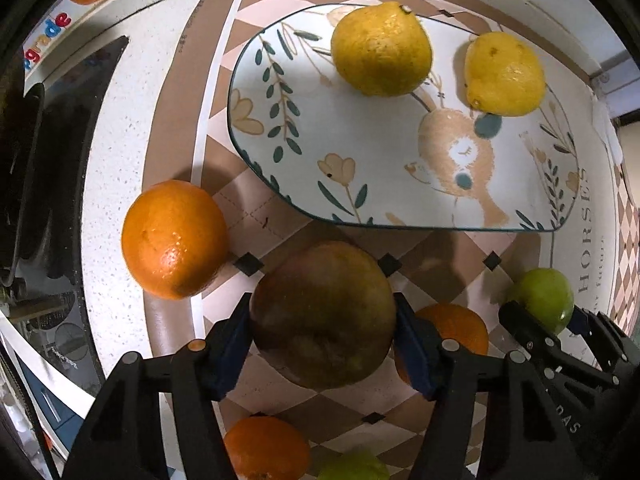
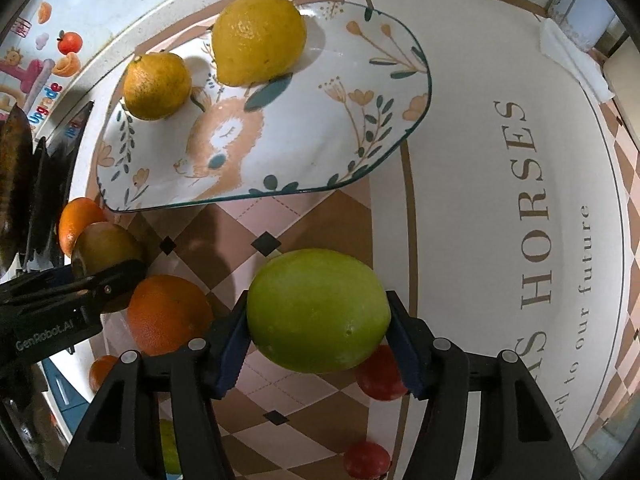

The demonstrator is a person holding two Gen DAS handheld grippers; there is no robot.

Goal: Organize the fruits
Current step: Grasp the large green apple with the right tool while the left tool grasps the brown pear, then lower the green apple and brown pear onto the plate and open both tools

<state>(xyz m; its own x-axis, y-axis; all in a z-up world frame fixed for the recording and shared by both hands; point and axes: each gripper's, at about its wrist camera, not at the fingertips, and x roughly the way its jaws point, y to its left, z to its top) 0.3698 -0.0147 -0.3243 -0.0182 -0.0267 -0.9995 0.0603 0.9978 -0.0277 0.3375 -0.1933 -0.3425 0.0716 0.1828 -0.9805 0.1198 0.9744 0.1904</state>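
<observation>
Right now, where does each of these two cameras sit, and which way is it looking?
Left wrist: sits on the left gripper, looking down its fingers at a brownish apple between them.
Right wrist: sits on the right gripper, looking down at a green apple between its fingers.
Shared: the plate with two lemons, and each other's gripper.

Your count, per kind:
- lemons: 2 (image 1: pixel 380 48) (image 1: pixel 504 74), both at the upper right of the left wrist view.
- oranges: 3 (image 1: pixel 174 240) (image 1: pixel 460 326) (image 1: pixel 266 448), at mid left, lower right and the bottom edge.
- green fruit: 2. One is at the lower centre of the right wrist view (image 2: pixel 318 312). The other is half cut off at the bottom left (image 2: pixel 168 446).
- brown-red fruit: 1 (image 1: pixel 324 314), lower centre of the left wrist view.
- small red fruits: 2 (image 2: pixel 380 376) (image 2: pixel 366 460), bottom centre-right of the right wrist view.
- plate: 1 (image 1: pixel 360 160).
- patterned mat: 1 (image 2: pixel 480 200).

You have 10 fruits in total.
</observation>
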